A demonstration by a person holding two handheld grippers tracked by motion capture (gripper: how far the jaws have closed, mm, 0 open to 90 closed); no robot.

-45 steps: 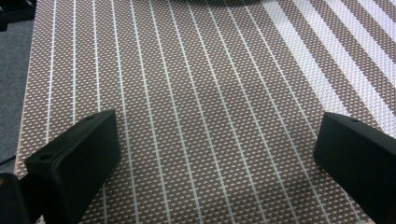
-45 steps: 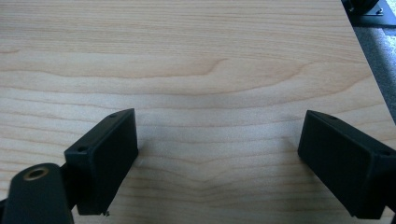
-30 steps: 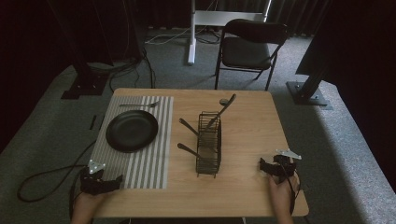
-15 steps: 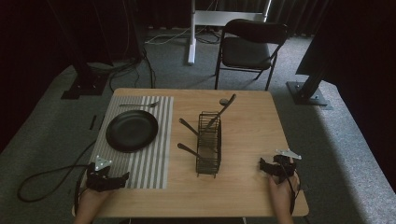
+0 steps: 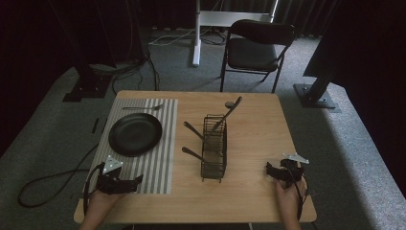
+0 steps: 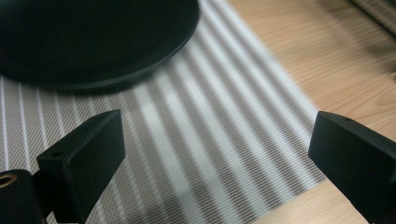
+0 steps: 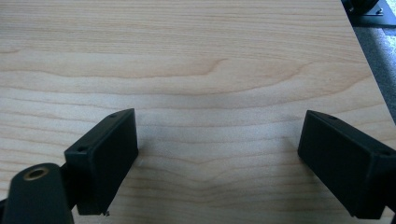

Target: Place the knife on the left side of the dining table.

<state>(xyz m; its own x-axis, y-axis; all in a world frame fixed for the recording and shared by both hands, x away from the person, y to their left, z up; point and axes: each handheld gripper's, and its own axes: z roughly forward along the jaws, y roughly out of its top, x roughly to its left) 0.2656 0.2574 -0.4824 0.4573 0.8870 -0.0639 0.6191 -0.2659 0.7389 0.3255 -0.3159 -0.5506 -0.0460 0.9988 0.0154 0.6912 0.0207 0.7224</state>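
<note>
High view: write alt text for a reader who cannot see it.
A person's hands hold the left tool and the right tool, both open and empty, low at the near edge of a wooden table. A black plate lies on a striped mat with a fork beyond it, and a wire rack of dark utensils stands mid-table.

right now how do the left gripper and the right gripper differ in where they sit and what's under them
The left gripper hovers over the striped placemat at the table's near left, just short of the black plate; the right gripper sits over bare wooden table at the near right. The left gripper points right, towards the table's middle; the right gripper points left, towards the wire rack. Both have jaws wide apart and hold nothing.
</note>
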